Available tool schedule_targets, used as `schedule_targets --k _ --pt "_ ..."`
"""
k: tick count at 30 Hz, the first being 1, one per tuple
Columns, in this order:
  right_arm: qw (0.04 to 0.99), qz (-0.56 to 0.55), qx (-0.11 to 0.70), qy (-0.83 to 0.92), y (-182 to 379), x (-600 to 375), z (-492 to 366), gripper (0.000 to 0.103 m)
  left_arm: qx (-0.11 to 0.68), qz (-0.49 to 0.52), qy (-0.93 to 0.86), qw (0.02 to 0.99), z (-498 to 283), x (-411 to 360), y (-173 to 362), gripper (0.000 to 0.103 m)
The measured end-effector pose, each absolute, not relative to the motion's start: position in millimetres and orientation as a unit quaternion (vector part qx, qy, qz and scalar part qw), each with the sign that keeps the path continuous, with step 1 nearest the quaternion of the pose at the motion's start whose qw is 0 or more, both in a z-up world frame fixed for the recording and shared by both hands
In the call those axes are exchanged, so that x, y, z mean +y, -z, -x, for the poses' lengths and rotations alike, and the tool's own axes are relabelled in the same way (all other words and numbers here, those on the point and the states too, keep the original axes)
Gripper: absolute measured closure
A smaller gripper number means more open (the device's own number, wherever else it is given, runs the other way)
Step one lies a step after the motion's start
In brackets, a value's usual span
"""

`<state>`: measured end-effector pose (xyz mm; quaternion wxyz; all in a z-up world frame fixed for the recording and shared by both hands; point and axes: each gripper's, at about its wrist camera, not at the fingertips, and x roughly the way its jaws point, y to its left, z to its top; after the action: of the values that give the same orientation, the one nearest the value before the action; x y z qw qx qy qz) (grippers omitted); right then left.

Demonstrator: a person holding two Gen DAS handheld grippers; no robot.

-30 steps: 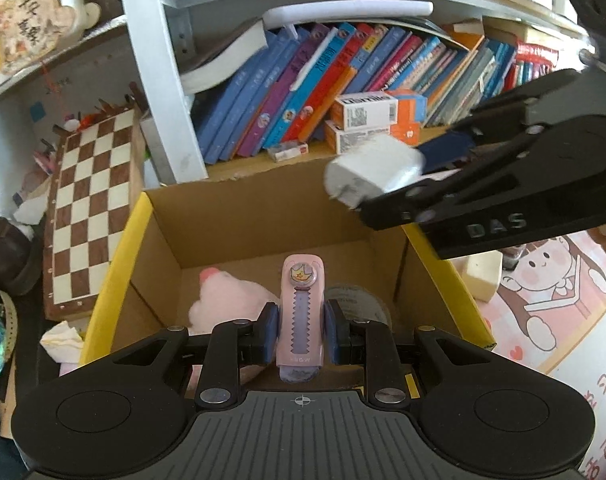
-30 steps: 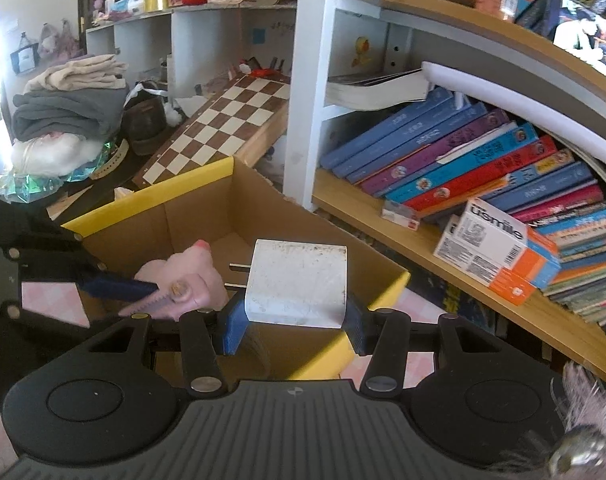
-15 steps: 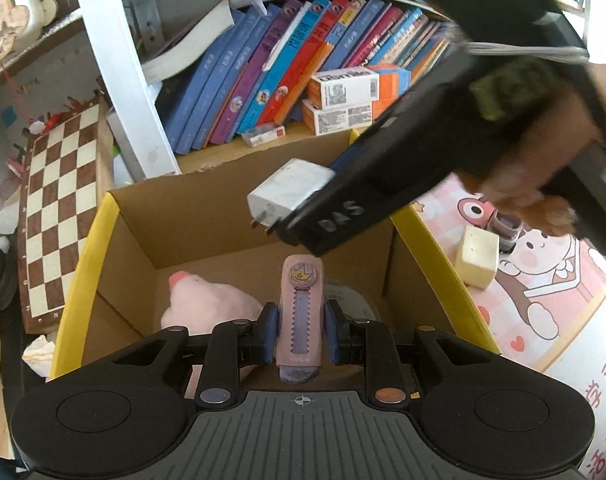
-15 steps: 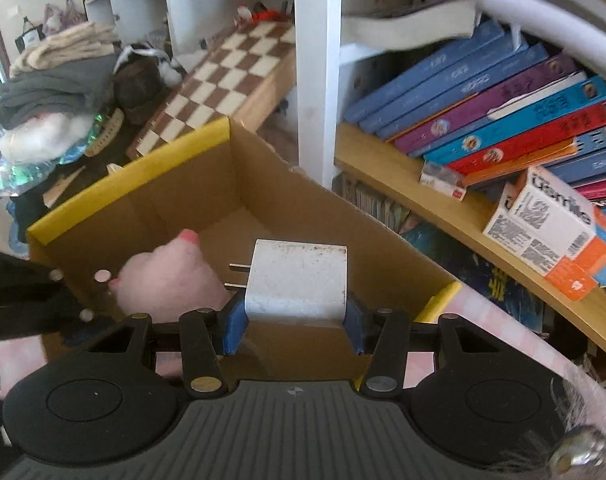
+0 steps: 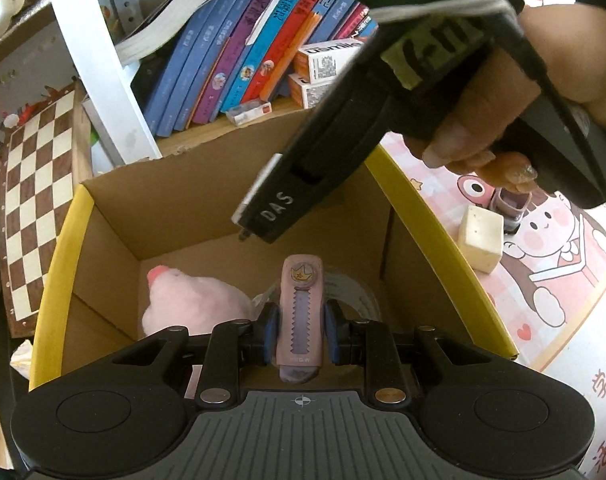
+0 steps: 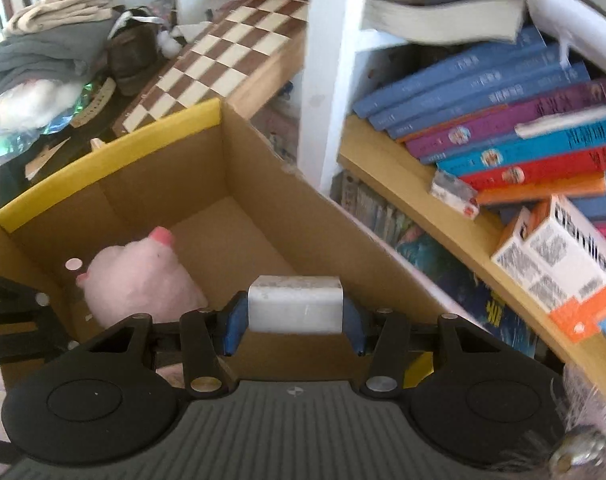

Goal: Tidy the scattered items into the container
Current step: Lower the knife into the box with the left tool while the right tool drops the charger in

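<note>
A cardboard box (image 5: 63, 240) with a yellow rim (image 6: 103, 164) stands open in front of a bookshelf. Inside it lie a pink plush pig (image 5: 191, 300) (image 6: 139, 280) and a grey tape roll (image 5: 355, 292). Above the box's near side, my left gripper (image 5: 300, 322) is shut on a pink clip-like item with a crown badge (image 5: 301, 300). A person's hand holds my right gripper (image 5: 263, 216) (image 6: 295, 320) over the box's middle. It is shut on a white charger plug (image 6: 295, 308), of which only an edge (image 5: 259, 188) shows in the left wrist view.
Right of the box, a cream block (image 5: 481, 238) and a small purple item (image 5: 511, 204) lie on a cartoon mat (image 5: 563, 280). Books (image 6: 503, 132) and white-orange cartons (image 6: 559, 272) fill the shelf behind. A chessboard (image 5: 31, 200) leans at the left, beside folded clothes (image 6: 43, 40).
My right gripper has carried the charger leftward and down, from the box's right rim to over its middle. My left gripper has edged a little further over the box with the pink item.
</note>
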<state>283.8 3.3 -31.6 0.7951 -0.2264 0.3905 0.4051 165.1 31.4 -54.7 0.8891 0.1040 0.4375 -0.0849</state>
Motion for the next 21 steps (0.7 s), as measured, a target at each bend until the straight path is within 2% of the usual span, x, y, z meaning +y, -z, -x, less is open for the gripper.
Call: schedule_targets --k 21 --pt "0.735 0.328 0.426 -0.413 66.9 68.8 -294.4 0.056 0.462 -0.078 0.089 0.879 -179.2 36.3 71.0 0.08"
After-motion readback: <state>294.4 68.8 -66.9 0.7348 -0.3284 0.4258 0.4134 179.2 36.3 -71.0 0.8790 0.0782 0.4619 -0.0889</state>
